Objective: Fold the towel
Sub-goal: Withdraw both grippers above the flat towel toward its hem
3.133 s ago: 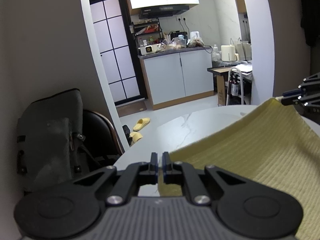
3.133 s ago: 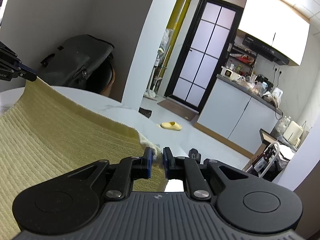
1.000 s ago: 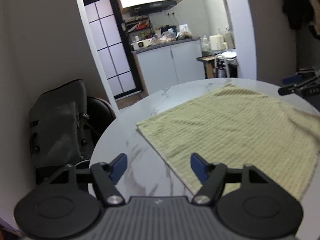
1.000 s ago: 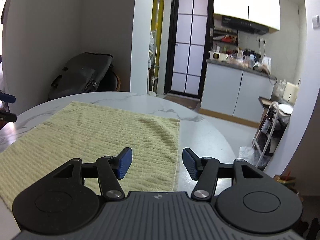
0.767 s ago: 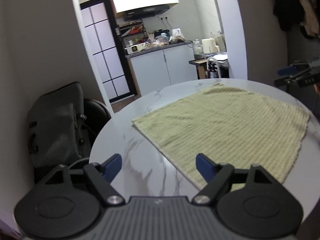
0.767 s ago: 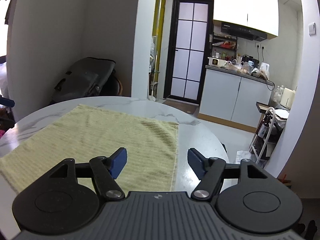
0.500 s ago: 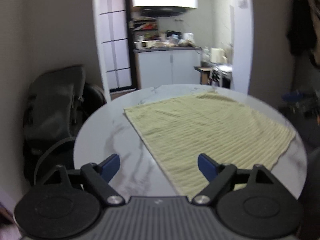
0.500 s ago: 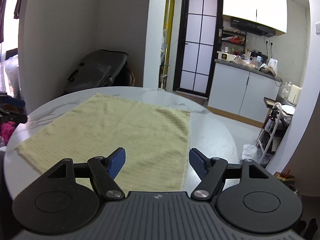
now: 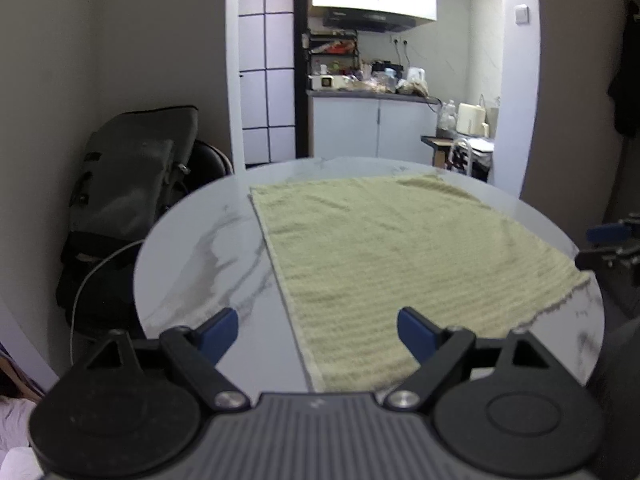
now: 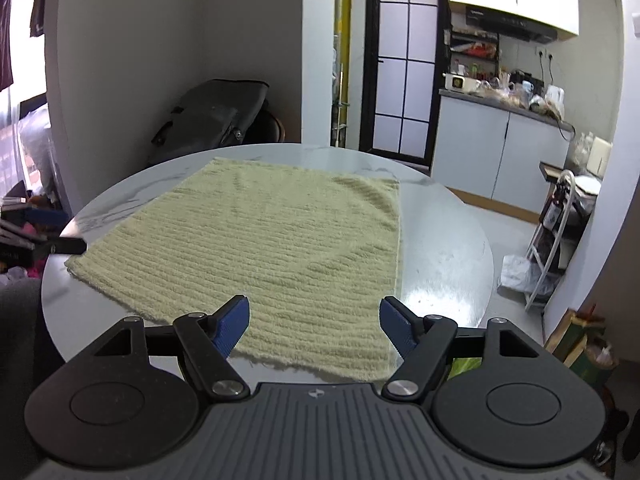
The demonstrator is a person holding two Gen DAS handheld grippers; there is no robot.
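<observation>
1. Plainly, the pale yellow ribbed towel lies spread flat on the round white marble table, one layer, with no fold in it yet as far as either wrist view shows.
2. Main risk, as I judge it: the near edge sits close to the table rim in front of both tools. A pinch taken too shallow could catch only the fringe and slip, and one driven too low could jam the pads against the marble.
3. Second risk: if the two hands lift unevenly, the cloth is likely to skew, and the far edge will not line up with the near one.
4. Third risk: dragging instead of lifting could pull the whole towel toward the rim, and part of it could slide off.
5. The left gripper has its jaws spread wide, having just been opening; its blue pads hang above the near left edge of the towel, and nothing is clamped between them.
6. The right gripper is likewise spread wide after just opening, its fingertips hovering over the near right corner region with only towel surface below, apparently not touching it.
7. Each tool shows at the edge of the other's view, well apart, beside opposite sides of the towel.
</observation>
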